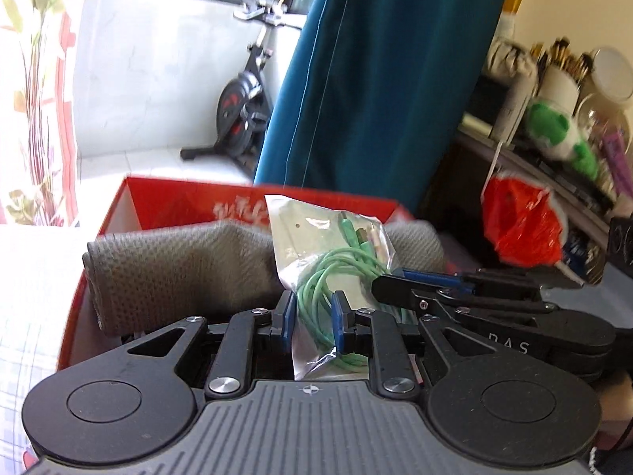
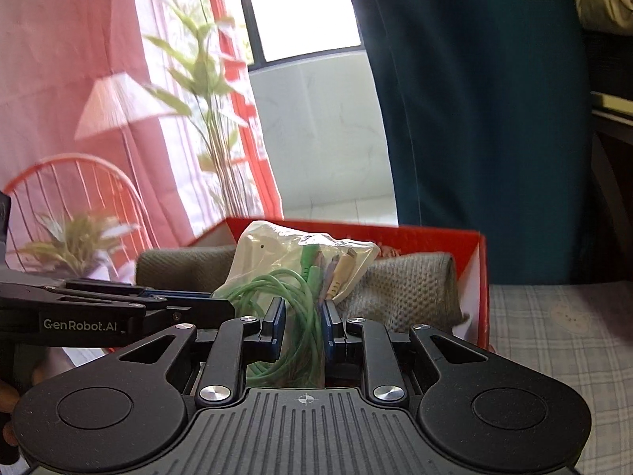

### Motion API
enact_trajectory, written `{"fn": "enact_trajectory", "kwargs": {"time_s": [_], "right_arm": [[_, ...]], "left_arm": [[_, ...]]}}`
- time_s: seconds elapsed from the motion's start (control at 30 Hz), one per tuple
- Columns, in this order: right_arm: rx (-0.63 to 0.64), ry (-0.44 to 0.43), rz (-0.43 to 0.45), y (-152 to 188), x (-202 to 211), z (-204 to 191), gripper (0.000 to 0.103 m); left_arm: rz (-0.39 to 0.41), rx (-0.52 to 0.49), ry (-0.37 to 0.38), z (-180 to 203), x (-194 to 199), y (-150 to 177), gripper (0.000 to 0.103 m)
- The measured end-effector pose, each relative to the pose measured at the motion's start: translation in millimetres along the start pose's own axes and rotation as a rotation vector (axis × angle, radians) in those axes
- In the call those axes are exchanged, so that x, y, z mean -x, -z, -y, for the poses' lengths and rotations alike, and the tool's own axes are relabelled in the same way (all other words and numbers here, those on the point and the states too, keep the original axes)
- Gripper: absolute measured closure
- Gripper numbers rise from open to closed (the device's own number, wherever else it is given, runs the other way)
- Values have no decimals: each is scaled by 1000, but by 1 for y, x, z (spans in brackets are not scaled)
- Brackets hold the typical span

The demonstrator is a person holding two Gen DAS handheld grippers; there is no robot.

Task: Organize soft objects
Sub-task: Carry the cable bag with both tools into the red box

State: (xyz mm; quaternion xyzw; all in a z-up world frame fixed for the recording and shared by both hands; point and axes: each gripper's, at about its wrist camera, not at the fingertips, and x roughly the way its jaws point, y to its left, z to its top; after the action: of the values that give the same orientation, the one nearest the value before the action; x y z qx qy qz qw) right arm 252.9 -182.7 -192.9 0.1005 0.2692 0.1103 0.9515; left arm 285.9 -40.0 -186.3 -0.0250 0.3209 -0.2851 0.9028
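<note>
A clear plastic bag of coiled green cables [image 1: 316,237] is held up over an open red box [image 1: 166,202]. My left gripper [image 1: 312,316] is shut on the bag's lower part, blue pads on either side. My right gripper [image 1: 389,283] reaches in from the right and pinches the same bag. In the right wrist view the right gripper [image 2: 302,322] is shut on the bag [image 2: 285,253], and the left gripper [image 2: 221,304] comes in from the left. A rolled grey knitted towel [image 1: 178,269] lies across the red box [image 2: 470,261], just behind the bag.
The box rests on a pale checked cloth [image 2: 554,336]. Behind it hang a teal curtain [image 1: 376,79] and a pink printed curtain [image 2: 59,79]. An exercise bike [image 1: 241,111] stands on the balcony. A cluttered shelf at right holds a green plush [image 1: 554,126]; a red plastic bag [image 1: 518,221] hangs below.
</note>
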Motion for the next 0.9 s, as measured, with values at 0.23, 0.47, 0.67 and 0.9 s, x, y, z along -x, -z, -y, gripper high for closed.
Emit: {"fn": "enact_trajectory", "kwargs": {"time_s": [0.23, 0.47, 0.67, 0.9], "right_arm": [[-32, 9, -81, 9, -17, -2, 85], [-50, 9, -144, 8, -28, -1, 85], [-48, 12, -175, 7, -30, 1, 84], [-44, 39, -188, 1, -25, -1, 82]], "left_arm": [[-73, -1, -17, -6, -13, 3, 82], [-124, -10, -25, -5, -20, 2, 82], [-138, -14, -29, -4, -21, 3, 82], [-108, -50, -65, 0, -7, 0, 65]]}}
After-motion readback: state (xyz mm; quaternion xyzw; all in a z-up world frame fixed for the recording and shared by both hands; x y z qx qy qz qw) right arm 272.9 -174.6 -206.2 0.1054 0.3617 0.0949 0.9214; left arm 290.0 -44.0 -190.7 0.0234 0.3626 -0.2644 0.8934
